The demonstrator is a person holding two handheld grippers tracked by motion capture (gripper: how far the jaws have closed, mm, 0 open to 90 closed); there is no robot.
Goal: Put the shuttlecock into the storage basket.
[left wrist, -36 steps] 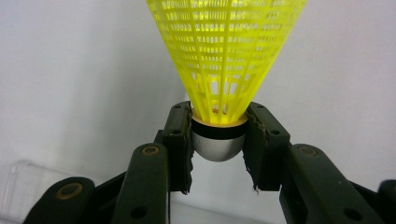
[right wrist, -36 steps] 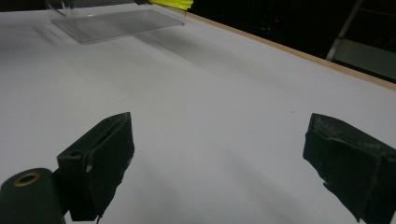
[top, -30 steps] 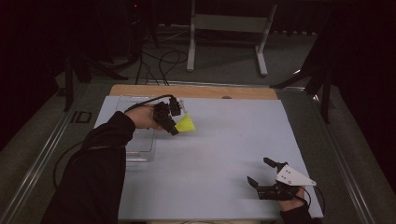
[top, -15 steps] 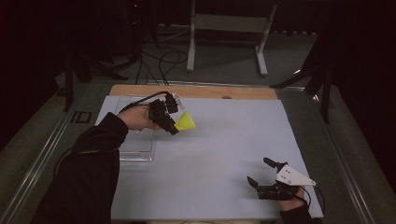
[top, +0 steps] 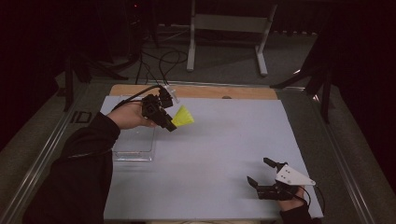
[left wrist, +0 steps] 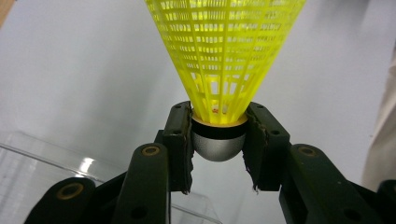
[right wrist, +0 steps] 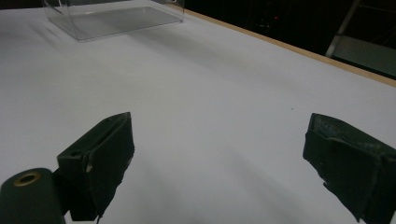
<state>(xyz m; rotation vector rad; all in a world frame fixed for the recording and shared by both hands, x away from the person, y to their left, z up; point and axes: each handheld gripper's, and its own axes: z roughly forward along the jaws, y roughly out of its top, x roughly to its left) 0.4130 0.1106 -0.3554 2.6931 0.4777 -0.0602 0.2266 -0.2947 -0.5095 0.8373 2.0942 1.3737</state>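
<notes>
The left gripper (top: 169, 122) is clamped on a yellow shuttlecock (top: 183, 116), held in the air above the far left part of the tabletop (top: 224, 140), inward from the far left corner. In the left gripper view the two black jaws press on either side of the shuttlecock's (left wrist: 223, 70) rounded silver-grey cap, and the yellow mesh skirt flares away from the gripper (left wrist: 218, 140). From the high view the skirt points toward the middle of the tabletop, while the hand behind it reaches in from the left edge, with a dark sleeve and a cable trailing back toward the far edge. Just under and beside that hand a clear plastic box (top: 135, 142) sits near the left edge; its corner (left wrist: 28, 186) also shows at the bottom left of the left gripper view, and it looks empty, though the glare makes that hard to be sure of. The right gripper (top: 260, 171) rests low near the near right corner of the tabletop, well apart from the shuttlecock. Its jaws stand wide apart with nothing between them, as the right gripper view (right wrist: 215, 163) shows, with the white surface (right wrist: 210, 93) beyond and the clear box (right wrist: 112, 16) far off at the top.
</notes>
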